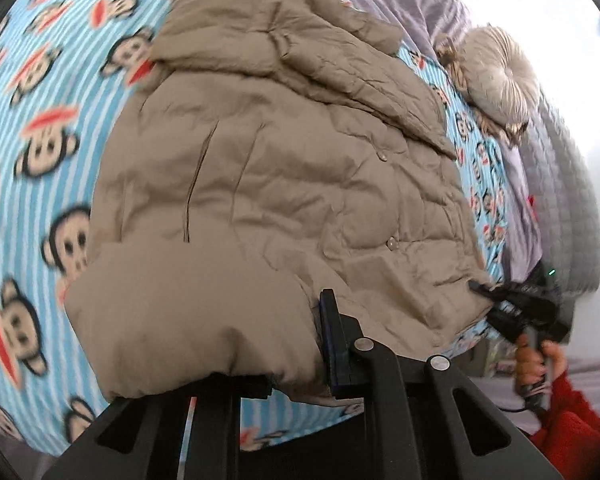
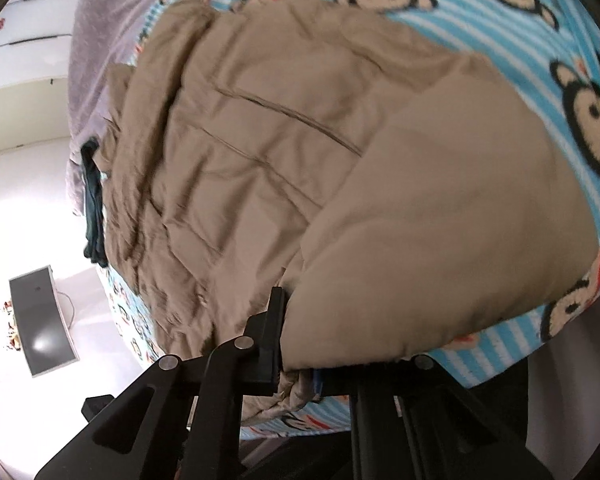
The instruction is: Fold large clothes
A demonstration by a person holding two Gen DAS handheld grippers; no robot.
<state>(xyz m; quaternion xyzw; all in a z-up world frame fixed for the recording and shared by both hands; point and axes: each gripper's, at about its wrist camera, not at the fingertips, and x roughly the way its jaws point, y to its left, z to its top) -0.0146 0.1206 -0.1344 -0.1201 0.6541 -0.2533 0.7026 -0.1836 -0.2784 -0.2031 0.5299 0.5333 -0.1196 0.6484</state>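
We've got the tan puffer jacket [image 1: 260, 168] filling mid-frame on the monkey-print blanket [image 1: 32, 92]. Left gripper [image 1: 292, 344] looks clamped on the padded hem, right gripper [image 2: 332, 332] pinching the same edge, probably so both corners lift together for the fold.

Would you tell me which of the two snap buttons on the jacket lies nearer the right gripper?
The lower snap button; the other snap button sits farther up, toward the collar.
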